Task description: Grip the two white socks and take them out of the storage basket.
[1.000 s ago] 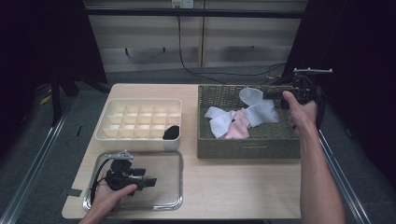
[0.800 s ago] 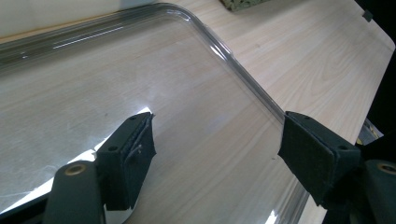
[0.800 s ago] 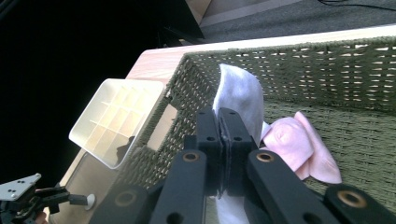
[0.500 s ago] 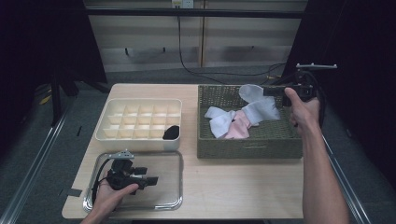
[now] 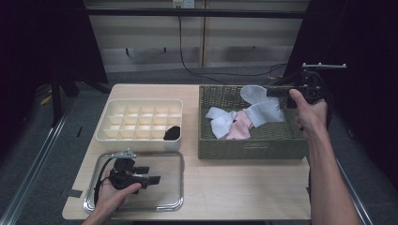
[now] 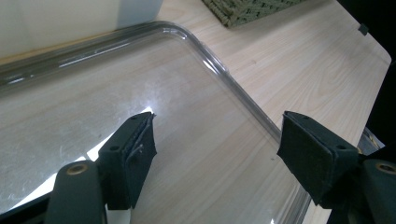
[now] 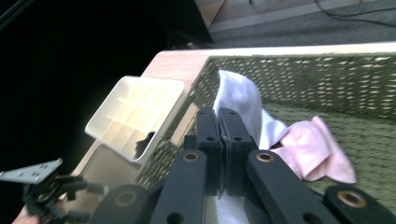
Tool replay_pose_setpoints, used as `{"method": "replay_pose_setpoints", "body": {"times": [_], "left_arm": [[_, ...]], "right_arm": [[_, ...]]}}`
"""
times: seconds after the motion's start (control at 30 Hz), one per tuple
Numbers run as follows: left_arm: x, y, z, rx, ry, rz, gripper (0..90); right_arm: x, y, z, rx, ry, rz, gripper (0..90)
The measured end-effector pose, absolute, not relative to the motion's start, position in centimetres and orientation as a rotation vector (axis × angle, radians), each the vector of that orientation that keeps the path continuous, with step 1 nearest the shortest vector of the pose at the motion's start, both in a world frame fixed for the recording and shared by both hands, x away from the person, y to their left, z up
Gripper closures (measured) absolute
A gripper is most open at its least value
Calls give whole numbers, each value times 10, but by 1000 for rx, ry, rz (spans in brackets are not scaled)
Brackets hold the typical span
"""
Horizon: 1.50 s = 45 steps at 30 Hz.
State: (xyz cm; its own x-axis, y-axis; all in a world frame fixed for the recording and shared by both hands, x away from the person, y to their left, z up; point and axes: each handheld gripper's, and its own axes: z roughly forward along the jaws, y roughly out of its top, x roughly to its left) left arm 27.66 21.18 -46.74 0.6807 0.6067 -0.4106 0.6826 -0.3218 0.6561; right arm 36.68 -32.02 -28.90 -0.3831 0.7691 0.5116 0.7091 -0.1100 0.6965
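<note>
My right gripper [image 5: 269, 92] hangs over the far right part of the green wicker basket [image 5: 253, 147], shut on a white sock [image 5: 263, 107] that drapes down from it. In the right gripper view the jaws [image 7: 218, 114] are pressed together on that white sock [image 7: 238, 95]. A pink sock [image 5: 240, 127] and another white sock [image 5: 219, 119] lie in the basket. My left gripper [image 5: 156, 178] rests low over the clear tray [image 5: 173, 204], and its jaws [image 6: 217, 126] stand wide open with nothing between them.
A cream divided organizer [image 5: 141, 117] sits left of the basket, with a black sock [image 5: 172, 132] in a front right compartment. Bare wooden tabletop [image 5: 234, 183] lies in front of the basket. The table's edge falls off to dark floor on both sides.
My right hand has drifted slightly right and up, drawing the white sock with it. The left gripper has stayed over the tray.
</note>
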Motion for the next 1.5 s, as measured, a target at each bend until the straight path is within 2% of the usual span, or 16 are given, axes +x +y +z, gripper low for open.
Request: {"method": "replay_pose_setpoints", "body": {"times": [1.03,1.5], "left_arm": [[279,209,-466,2025,1002,-97,272],[285,203,-462,2022,1010,-80,295]], "right_arm": [[310,-289,-277,1515,2141,1633,880],[280,-280,-297,1478,2183,1653,880]]}}
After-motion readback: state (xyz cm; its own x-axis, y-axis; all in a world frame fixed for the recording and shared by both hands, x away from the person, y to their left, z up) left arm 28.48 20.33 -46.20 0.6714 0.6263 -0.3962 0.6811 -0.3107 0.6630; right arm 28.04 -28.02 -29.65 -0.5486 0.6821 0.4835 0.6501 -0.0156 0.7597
